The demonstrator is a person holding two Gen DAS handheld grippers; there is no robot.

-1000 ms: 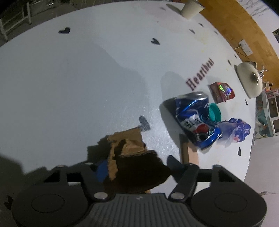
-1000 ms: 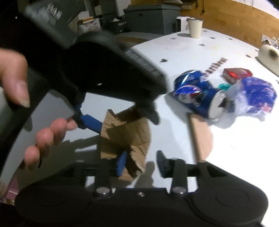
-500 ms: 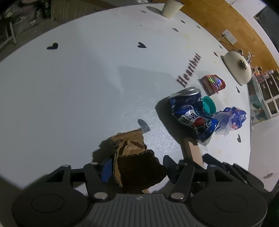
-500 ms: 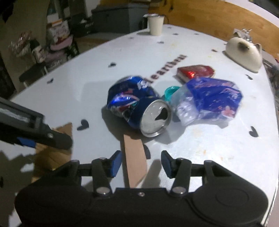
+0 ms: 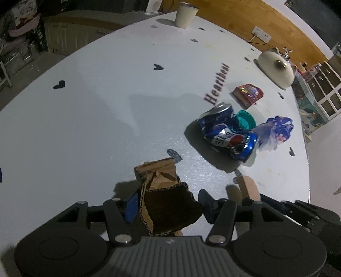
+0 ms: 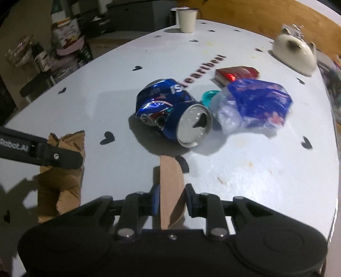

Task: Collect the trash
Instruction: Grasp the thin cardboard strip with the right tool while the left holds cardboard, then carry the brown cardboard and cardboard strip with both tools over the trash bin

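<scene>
Your left gripper (image 5: pixel 166 207) has a crumpled cardboard scrap (image 5: pixel 164 191) between its fingers, and its blue pad touches the scrap's left edge; the black finger on the other side looks a shade clear of it, so you cannot tell from here whether the grip is firm; the jaws are at a middling width. Your right gripper (image 6: pixel 171 198) is closing on a flat brown strip (image 6: pixel 170 185) that lies on the white table (image 6: pixel 255 181); the strip sits between the fingers, one edge at the blue pad, the black finger just beside the other edge, not clearly pressing yet.

The rest of the trash lies beyond the strip: a crushed can (image 6: pixel 172 110), a teal cap (image 6: pixel 210 95) behind it, a blue wrapper (image 6: pixel 253 104) touching the can's right side, and a red packet (image 6: pixel 236 74) further back; a cup (image 6: pixel 187 20) and a ceramic dish (image 6: pixel 295 54) stand at the far edge and are likely not trash.

The risks, as I judge them: the strip is thin and flat, so the fingers may scrape the table and pinch only a corner, and it could pivot or drop on the lift; the cardboard is soft and may fold out of a loose hold; the two grippers are close together, so raising both at once could knock one against the other.
</scene>
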